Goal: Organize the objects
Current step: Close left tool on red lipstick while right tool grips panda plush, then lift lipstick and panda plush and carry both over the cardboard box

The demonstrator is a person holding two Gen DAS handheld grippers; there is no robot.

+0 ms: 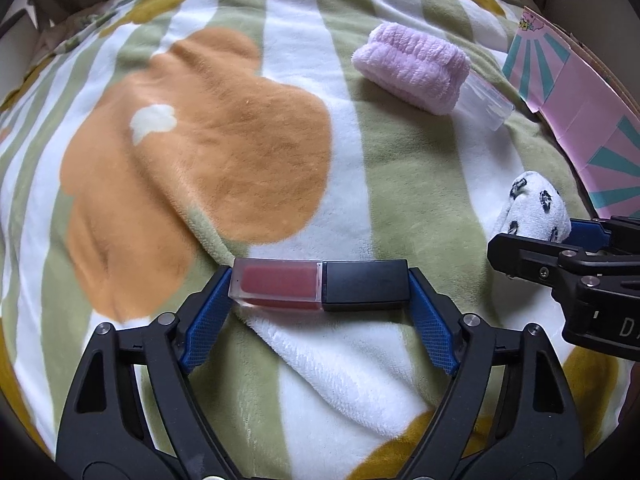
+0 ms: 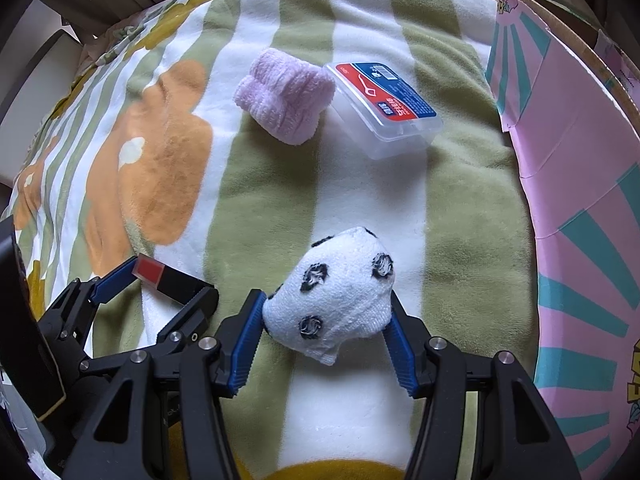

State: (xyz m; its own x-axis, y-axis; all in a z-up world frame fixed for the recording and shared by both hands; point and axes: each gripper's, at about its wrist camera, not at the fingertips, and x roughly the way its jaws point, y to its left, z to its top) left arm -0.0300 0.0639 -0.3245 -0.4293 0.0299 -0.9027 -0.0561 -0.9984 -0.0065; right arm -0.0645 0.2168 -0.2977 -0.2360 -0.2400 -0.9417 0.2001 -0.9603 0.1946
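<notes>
A lip tint tube [image 1: 320, 286] with a red body and a black cap lies crosswise between my left gripper's [image 1: 320, 280] blue pads. The pads press on its two ends, just over the blanket. The right wrist view shows the same tube [image 2: 168, 278] in the left gripper [image 2: 160, 284] at the lower left. My right gripper [image 2: 326, 312] is shut on a rolled white sock [image 2: 340, 292] with black spots, a pad on each side. In the left wrist view the sock [image 1: 532, 208] and the right gripper [image 1: 540, 236] are at the right edge.
A green and white striped fleece blanket [image 1: 400, 200] with orange shapes covers the surface. A rolled pink towel [image 2: 286, 94] and a clear plastic floss-pick box [image 2: 388, 108] lie farther back. A pink and teal cardboard box [image 2: 580, 160] stands along the right side.
</notes>
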